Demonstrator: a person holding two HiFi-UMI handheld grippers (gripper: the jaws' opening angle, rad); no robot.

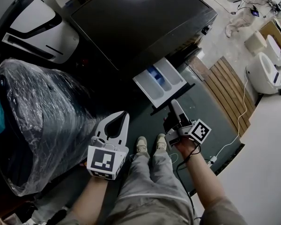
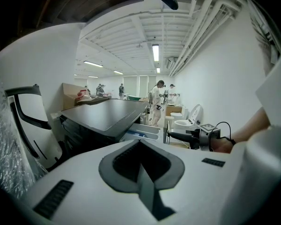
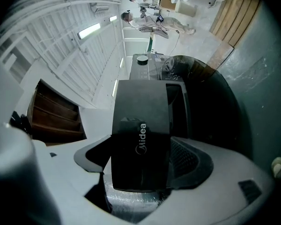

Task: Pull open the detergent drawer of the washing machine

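The black washing machine [image 1: 140,22] stands ahead of me, seen from above. Its detergent drawer [image 1: 159,81] sticks out toward me, showing white compartments with a blue insert. My right gripper [image 1: 170,112] is at the drawer's black front panel [image 1: 175,99]. In the right gripper view that panel [image 3: 140,139], printed Midea, fills the space between the jaws, and the gripper [image 3: 140,182] is shut on it. My left gripper [image 1: 123,114] hangs apart to the left of the drawer, shut with nothing in it. The left gripper view shows its tips [image 2: 141,170] meeting, with the drawer [image 2: 143,131] beyond.
A big plastic-wrapped bundle [image 1: 33,121] sits close on the left. A white appliance [image 1: 37,27] stands behind it. Wooden slats [image 1: 229,88], a white toilet [image 1: 267,71] and a cable [image 1: 239,121] lie on the right. The person's shoes [image 1: 150,144] are below the drawer.
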